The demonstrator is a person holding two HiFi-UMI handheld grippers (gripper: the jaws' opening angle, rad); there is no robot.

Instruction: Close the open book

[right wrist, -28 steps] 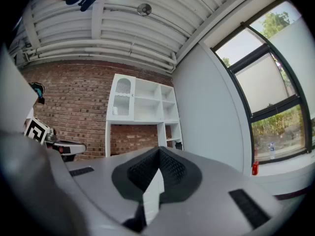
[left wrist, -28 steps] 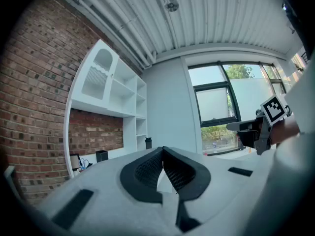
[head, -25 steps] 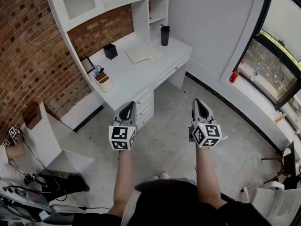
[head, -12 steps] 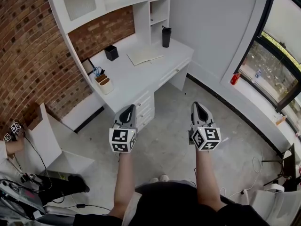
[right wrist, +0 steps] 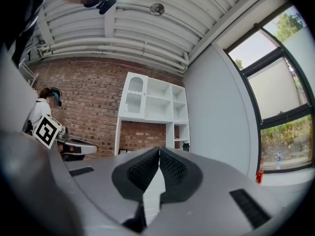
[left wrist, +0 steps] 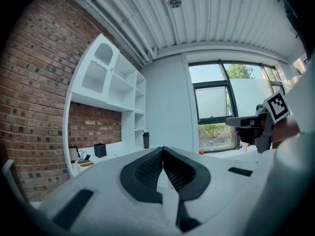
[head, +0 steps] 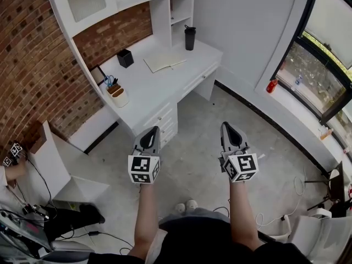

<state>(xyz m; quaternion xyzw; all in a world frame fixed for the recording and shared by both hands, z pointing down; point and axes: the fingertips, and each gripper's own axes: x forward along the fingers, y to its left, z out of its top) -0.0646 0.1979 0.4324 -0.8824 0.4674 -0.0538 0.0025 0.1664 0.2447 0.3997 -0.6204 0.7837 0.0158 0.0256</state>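
Observation:
The open book [head: 163, 61] lies flat, pages up, on the white desk [head: 148, 92] at the top middle of the head view, far from both grippers. My left gripper [head: 149, 134] and right gripper [head: 230, 130] are held out level over the grey floor, side by side, well short of the desk. In the left gripper view the left gripper [left wrist: 163, 149] has its jaws meeting at the tips with nothing between them. The right gripper [right wrist: 159, 150] is likewise shut and empty.
On the desk stand a black tumbler [head: 190, 37], a black pen holder [head: 125, 58] and a cup with scissors [head: 116, 95]. White shelves [head: 176, 10] rise behind it. A red object [head: 271, 86] sits by the window. Another person [head: 8, 169] is at the left, near cables and gear.
Both grippers sit slightly lower in the head view than a second ago. They stay shut and empty, and the book has not been touched.

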